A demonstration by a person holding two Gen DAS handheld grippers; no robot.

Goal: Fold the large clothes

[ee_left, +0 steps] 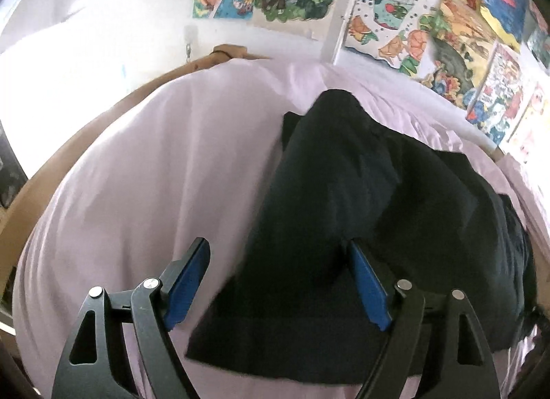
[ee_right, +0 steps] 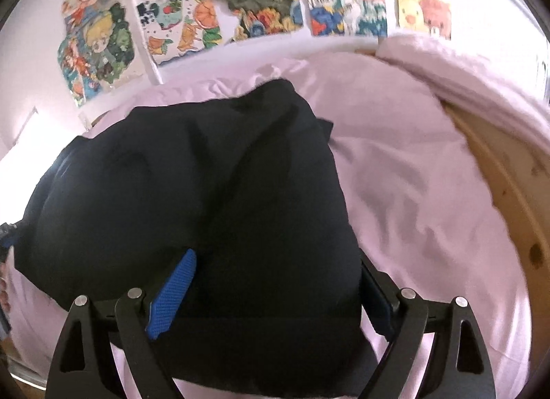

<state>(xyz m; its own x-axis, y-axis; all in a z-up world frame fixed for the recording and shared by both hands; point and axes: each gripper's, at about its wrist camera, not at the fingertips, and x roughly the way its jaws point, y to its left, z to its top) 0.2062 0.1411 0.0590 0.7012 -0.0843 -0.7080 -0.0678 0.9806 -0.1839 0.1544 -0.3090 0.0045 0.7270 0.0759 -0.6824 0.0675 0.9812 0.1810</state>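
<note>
A large dark navy garment (ee_left: 361,227) lies rumpled on a pale lilac bed sheet (ee_left: 137,175). My left gripper (ee_left: 278,254) is open, its blue-padded jaws wide apart above the garment's near left hem, holding nothing. In the right wrist view the same garment (ee_right: 206,175) fills the middle. My right gripper (ee_right: 275,271) is open over the garment's near edge. Its left blue pad (ee_right: 172,295) shows against the cloth, and its right finger (ee_right: 378,295) is partly hidden behind a fold.
The sheet (ee_right: 412,175) covers a bed with a wooden frame (ee_right: 498,175) at the right and a frame edge (ee_left: 51,165) at the left. Colourful posters (ee_left: 395,20) hang on the white wall behind. A bunched lilac blanket (ee_right: 464,68) lies at the far right.
</note>
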